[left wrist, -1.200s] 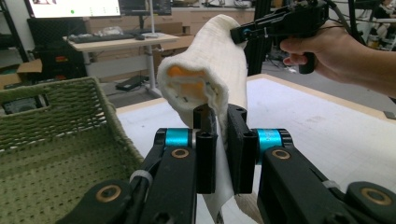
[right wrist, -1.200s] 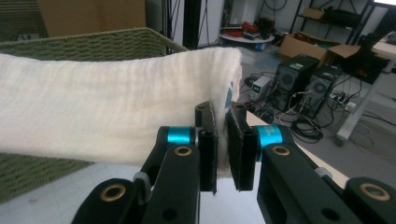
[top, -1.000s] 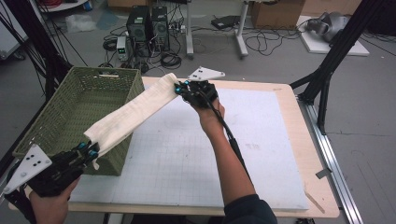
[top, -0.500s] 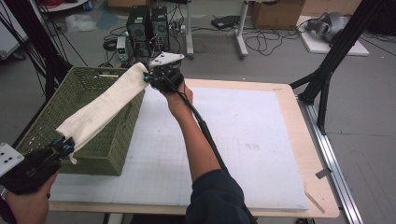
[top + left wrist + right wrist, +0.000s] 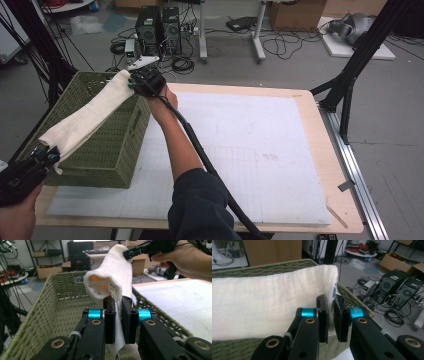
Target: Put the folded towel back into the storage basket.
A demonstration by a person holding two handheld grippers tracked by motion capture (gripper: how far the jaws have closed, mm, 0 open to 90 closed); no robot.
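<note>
Left tool (image 5: 44, 152) near, right tool (image 5: 134, 84) outstretched, both jaws clamped

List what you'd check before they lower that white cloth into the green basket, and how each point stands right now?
1. Left gripper clamped on the towel: ok, jaws pinch its near end.
2. Right gripper clamped on the far end: ok.
3. Towel stretched between both grippers, not dragging: ok, apart from a short corner hanging below the left gripper.
4. Towel above the basket: ok, it runs along over the basket's table-side rim.
5. Basket interior free: cannot tell, the bottom is partly hidden.
6. Right gripper's cable away from the basket: ok, it trails along the forearm.
</note>
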